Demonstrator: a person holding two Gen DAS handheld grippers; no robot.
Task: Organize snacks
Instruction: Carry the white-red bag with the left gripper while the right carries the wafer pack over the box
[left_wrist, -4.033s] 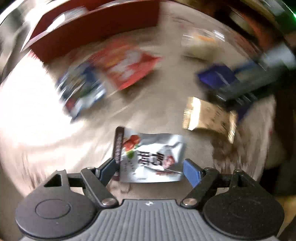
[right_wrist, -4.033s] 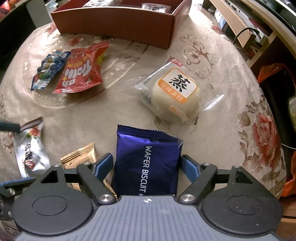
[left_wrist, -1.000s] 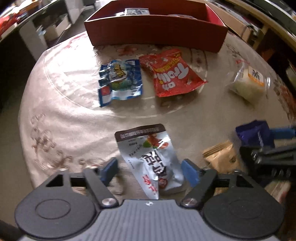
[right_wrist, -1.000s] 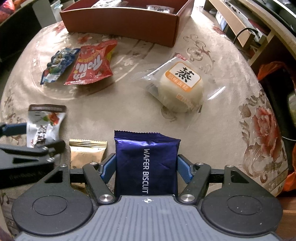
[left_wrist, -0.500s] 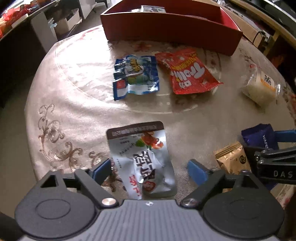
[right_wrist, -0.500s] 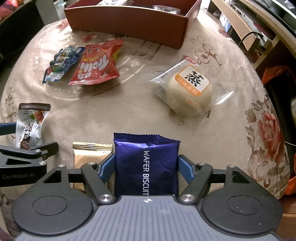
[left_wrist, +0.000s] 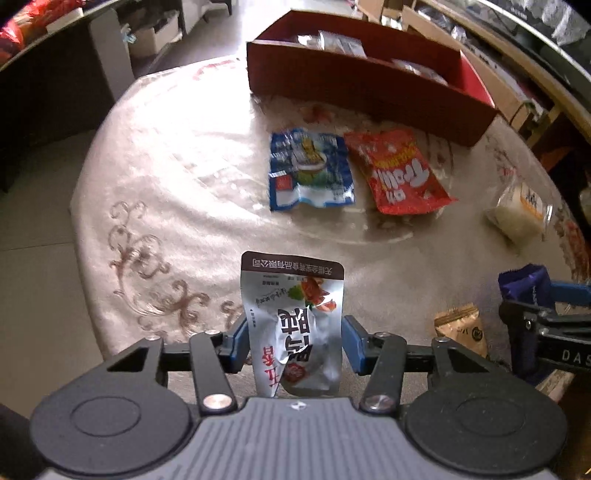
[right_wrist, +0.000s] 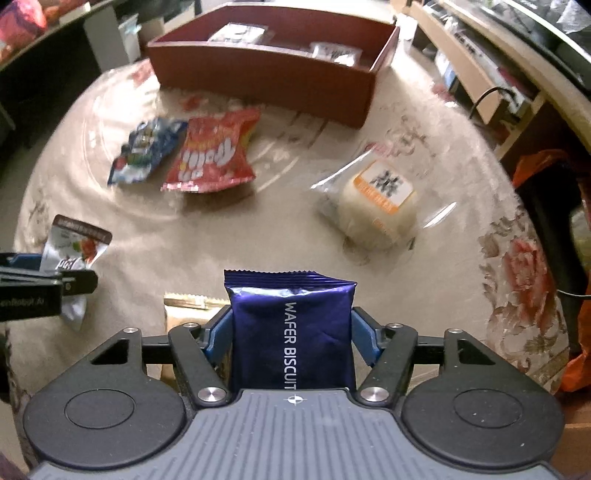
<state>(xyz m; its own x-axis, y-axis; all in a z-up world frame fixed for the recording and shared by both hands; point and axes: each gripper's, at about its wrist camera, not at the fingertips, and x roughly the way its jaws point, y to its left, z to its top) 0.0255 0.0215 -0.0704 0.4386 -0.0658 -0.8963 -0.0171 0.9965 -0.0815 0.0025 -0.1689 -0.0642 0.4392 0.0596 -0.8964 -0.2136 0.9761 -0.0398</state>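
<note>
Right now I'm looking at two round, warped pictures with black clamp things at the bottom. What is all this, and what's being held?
These are two hand-held grippers, one in each of a person's hands, each with a wide-angle camera looking along its two blue fingers. One picture is from the left gripper, the other from the right gripper.

The left one is shut on a silver pouch. The right one is shut on a blue wafer pack.

On the round table lie a blue bag, a red bag, a wrapped bun and a small tan pack. At the far side stands a red box with a few packets already in it.
</note>
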